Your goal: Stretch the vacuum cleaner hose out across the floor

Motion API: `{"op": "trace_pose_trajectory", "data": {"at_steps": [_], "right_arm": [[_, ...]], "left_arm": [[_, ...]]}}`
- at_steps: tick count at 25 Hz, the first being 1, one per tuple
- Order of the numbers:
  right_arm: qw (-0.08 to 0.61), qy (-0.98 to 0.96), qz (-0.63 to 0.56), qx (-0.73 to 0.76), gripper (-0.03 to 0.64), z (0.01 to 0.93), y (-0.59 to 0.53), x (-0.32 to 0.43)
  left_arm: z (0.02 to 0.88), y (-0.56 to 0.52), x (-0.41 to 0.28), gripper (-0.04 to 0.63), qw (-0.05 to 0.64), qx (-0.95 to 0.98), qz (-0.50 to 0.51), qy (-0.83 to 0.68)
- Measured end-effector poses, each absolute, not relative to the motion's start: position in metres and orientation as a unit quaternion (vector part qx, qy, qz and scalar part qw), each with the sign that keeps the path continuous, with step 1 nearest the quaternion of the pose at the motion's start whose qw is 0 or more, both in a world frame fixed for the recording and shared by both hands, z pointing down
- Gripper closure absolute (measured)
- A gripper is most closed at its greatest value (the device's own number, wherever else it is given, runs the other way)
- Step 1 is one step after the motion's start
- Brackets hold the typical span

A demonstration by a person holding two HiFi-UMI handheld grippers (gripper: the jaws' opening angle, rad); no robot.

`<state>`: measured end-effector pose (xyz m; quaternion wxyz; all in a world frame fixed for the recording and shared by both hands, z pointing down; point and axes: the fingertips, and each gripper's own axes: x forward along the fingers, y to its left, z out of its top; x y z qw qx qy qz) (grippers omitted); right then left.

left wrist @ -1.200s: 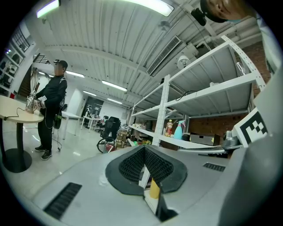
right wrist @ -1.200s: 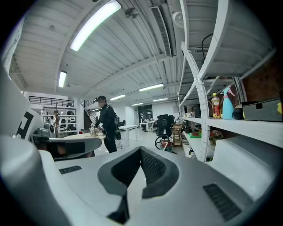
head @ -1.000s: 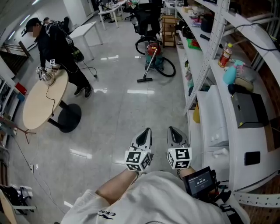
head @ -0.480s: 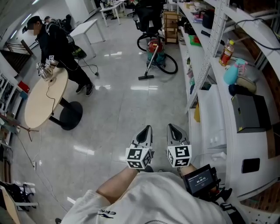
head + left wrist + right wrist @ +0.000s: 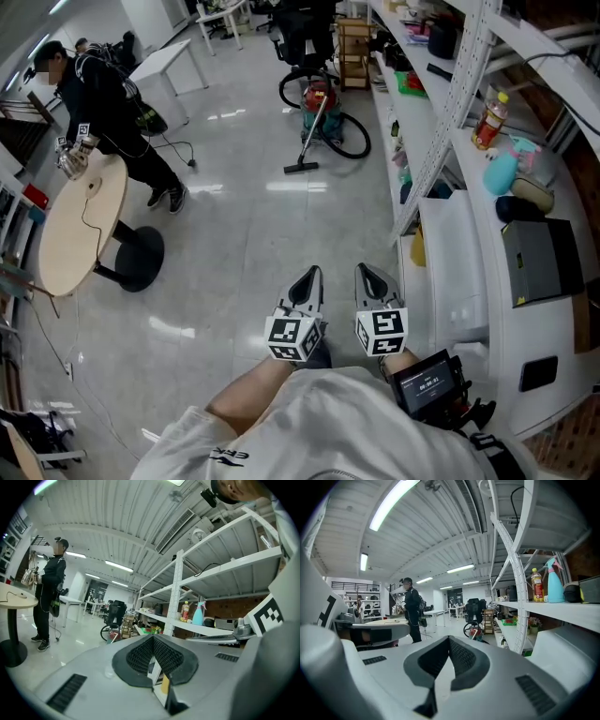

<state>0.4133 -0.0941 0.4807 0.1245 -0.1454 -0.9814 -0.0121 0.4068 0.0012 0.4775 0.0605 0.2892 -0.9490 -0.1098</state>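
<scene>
Approach step, by the look of it: hose not yet touched. Holds the left gripper [image 5: 308,277] and the right gripper [image 5: 368,275] side by side at 6 o'clock in the head view. Points both toward 12 o'clock, each clenched tight on nothing, with the ribbed pads meeting in both gripper views.

Far off at 12 o'clock, well apart from both grippers: the red canister vacuum cleaner [image 5: 320,105], parked beside the white shelving [image 5: 441,141]. Black hose [image 5: 354,142] looped on the floor at the canister's 4 o'clock. Wand slanting down to the floor nozzle [image 5: 300,168] at its 7 o'clock.

Next move, as judged:
- Cross the glossy floor [image 5: 244,244] toward the canister.
- Release one set of jaws and take the hose or wand near its free end.
- Draw it away from the canister until the loop straightens.
- Likely worth steadying the canister with the other gripper, since it may roll along.
- Keep clear of the person [image 5: 103,89] at the round table [image 5: 80,225], 10 o'clock.

Writing:
- Black-and-white square markers on each marker cube [image 5: 292,339]; no text.
- Wrist screen [image 5: 427,383] at 5 o'clock with digits too small to read.
- Dark print on the white shirt [image 5: 230,457], illegible.
- Bottle [image 5: 487,119] at 2 o'clock with a red-and-yellow label; brand not readable.
- No legible brand on the vacuum cleaner.
</scene>
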Motion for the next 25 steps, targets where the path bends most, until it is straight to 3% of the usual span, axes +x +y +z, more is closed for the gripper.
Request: {"op": "trace_pose_trajectory", "data": {"at_steps": [13, 25], "right_arm": [[0.124, -0.985, -0.035, -0.112, 0.615, 0.468, -0.052, 0.265], [0.124, -0.984, -0.031, -0.122, 0.615, 0.478, -0.028, 0.176]], "left_arm": [[0.479, 0.038, 0.255, 0.594, 0.075, 0.324, -0.120, -0.935], [0.491, 0.054, 0.166, 0.594, 0.087, 0.338, -0.139, -0.927]]}}
